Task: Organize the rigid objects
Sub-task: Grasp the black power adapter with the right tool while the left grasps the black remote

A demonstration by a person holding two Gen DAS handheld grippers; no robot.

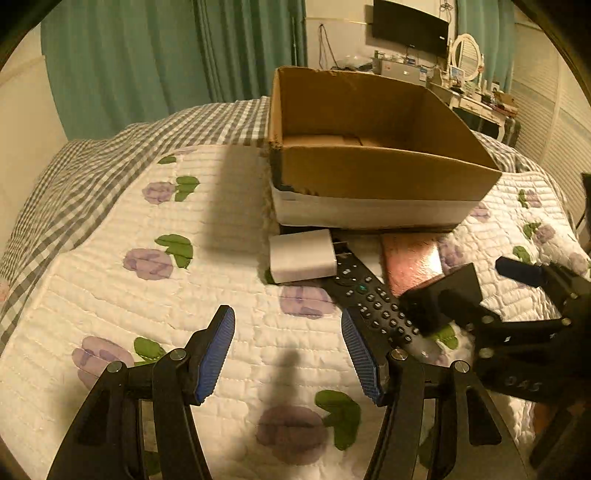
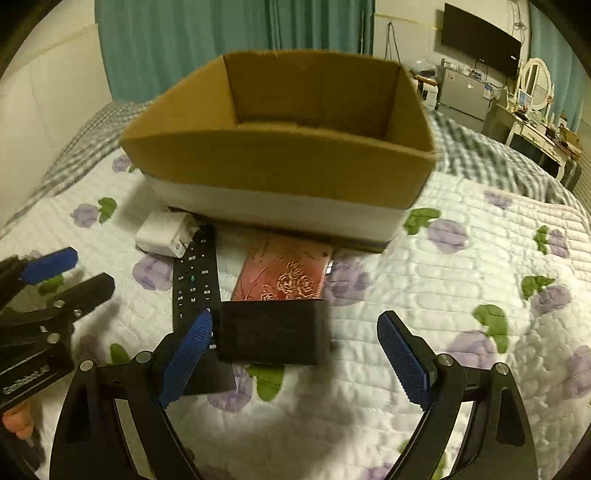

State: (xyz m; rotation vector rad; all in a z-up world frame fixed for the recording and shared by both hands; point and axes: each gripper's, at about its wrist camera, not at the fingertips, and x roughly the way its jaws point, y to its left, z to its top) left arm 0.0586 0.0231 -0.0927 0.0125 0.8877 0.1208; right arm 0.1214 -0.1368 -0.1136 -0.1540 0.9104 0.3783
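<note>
An open cardboard box (image 1: 369, 173) (image 2: 280, 173) stands on the floral quilt. In front of it lie a white charger (image 1: 301, 254) (image 2: 164, 236), a black remote (image 1: 373, 299) (image 2: 195, 280), a pink embossed case (image 1: 410, 262) (image 2: 284, 277) and a black box (image 2: 271, 332) (image 1: 424, 306). My left gripper (image 1: 288, 354) is open and empty over the quilt, just left of the remote. My right gripper (image 2: 295, 354) is open, its fingers on either side of the black box, not touching it. It also shows in the left wrist view (image 1: 480, 284).
The quilt (image 1: 147, 295) covers the bed, with a grey checked blanket (image 1: 92, 158) behind. Teal curtains (image 1: 147, 55), a wall TV (image 1: 410, 29) and a cluttered dresser (image 1: 476, 96) stand beyond the bed. The left gripper shows at the left edge of the right wrist view (image 2: 55, 280).
</note>
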